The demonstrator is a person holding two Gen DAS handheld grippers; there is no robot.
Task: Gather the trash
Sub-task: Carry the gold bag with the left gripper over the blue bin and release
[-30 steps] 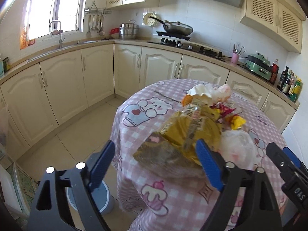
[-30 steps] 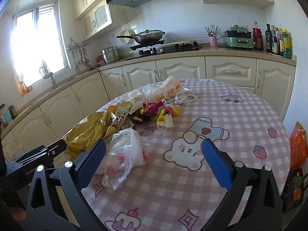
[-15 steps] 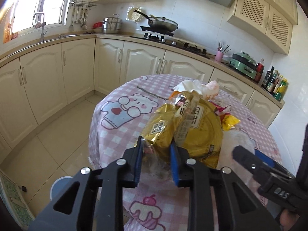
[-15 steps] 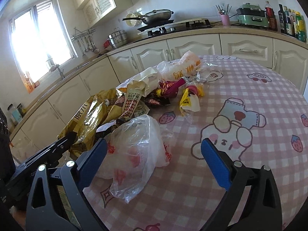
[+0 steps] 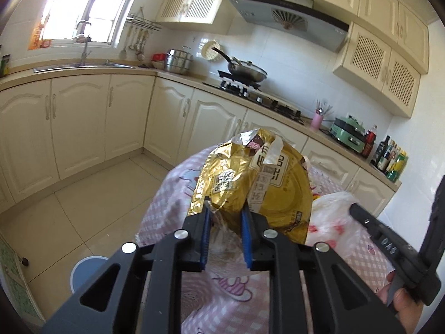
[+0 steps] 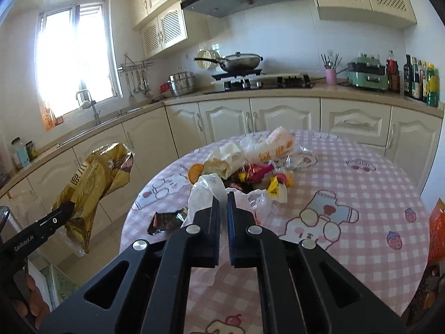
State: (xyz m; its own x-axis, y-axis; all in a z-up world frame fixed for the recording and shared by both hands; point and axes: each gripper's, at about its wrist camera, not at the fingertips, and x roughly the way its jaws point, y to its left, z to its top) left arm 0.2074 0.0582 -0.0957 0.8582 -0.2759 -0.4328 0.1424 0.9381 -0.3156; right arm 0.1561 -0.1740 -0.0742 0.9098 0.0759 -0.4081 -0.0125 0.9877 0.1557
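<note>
Between the blue pads of the left gripper (image 5: 224, 214), a crumpled gold foil snack bag (image 5: 250, 178) is standing almost upright, its long axis running up from the pinched lower corner to a torn, silvery mouth at the top. It is hanging clear of the table (image 6: 361, 194), off the table's left edge, wrinkled and glossy, with a pale label strip and printed characters across its face. The left jaws, having just been closing, are clamping its clear lower edge. Beside it, the right gripper (image 6: 223, 203) is nipping a thin white plastic bag (image 6: 205, 192), its jaws nearly together after closing on it. Farther back, a heap of mixed wrappers (image 6: 250, 164) is lying on the pink checked tablecloth.
</note>
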